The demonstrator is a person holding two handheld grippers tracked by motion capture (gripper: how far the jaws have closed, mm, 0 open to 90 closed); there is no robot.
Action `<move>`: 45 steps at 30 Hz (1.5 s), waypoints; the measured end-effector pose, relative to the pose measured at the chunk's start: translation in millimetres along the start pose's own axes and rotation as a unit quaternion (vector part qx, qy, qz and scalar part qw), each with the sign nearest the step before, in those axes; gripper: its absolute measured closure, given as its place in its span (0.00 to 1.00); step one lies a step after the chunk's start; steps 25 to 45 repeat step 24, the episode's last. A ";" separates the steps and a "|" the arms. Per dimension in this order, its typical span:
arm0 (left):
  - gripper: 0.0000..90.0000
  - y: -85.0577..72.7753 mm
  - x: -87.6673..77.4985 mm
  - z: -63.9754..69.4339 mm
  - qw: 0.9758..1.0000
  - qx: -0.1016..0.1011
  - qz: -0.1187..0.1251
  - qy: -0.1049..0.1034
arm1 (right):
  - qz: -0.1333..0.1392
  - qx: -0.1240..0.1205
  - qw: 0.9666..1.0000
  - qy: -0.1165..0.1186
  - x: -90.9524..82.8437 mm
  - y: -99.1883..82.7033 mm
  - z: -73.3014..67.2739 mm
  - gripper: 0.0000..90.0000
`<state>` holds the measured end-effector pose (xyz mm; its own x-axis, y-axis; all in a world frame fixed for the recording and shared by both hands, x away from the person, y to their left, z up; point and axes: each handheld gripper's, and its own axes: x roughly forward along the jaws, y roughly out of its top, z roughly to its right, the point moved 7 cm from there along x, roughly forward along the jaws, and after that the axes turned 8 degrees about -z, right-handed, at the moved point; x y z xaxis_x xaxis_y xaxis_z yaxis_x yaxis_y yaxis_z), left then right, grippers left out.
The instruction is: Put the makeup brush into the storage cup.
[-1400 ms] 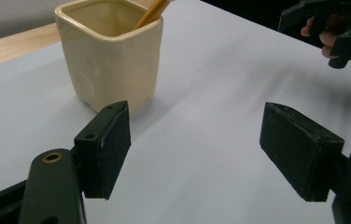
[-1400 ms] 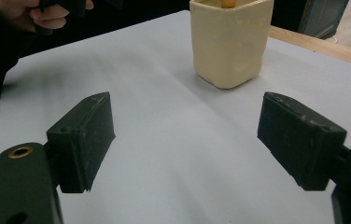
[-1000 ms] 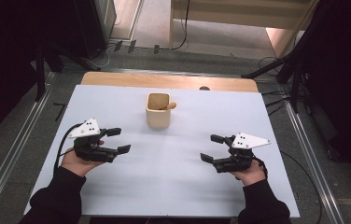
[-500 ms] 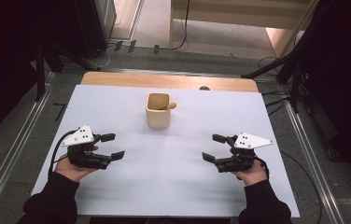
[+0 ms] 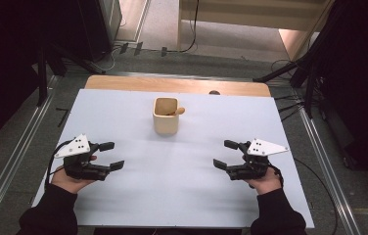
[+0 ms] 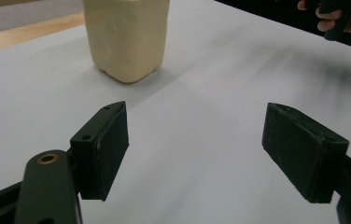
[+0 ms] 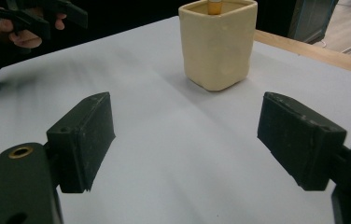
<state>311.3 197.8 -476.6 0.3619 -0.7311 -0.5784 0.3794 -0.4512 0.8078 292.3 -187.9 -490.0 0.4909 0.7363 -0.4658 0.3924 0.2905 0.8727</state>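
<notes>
The cup (image 5: pixel 165 116) is pale cream-yellow, with an orange-tan stick (image 5: pixel 178 111) in it. The worktop (image 5: pixel 182 196) is plain pale lilac-white, its far edge bare light wood. Both the left hand-held gripper (image 5: pixel 110 155) and the right hand-held gripper (image 5: pixel 225 154) are black, topped with white, black-dotted plates.

The high view looks forward and down over the whole table (image 5: pixel 123 112). Each gripper view sits low, close to the tabletop, aimed inward; both share the cup (image 6: pixel 126 37) and glimpse the opposite hand
</notes>
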 end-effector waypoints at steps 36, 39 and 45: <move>0.24 -1.6 1.3 -2.7 1.000 0.005 -0.005 0.007 | -0.002 0.001 1.000 0.001 0.4 -1.0 0.4 0.22; 0.24 -1.6 1.3 -2.7 1.000 0.005 -0.005 0.007 | -0.002 0.001 1.000 0.001 0.4 -1.0 0.4 0.22; 0.24 -1.6 1.3 -2.7 1.000 0.005 -0.005 0.007 | -0.002 0.001 1.000 0.001 0.4 -1.0 0.4 0.22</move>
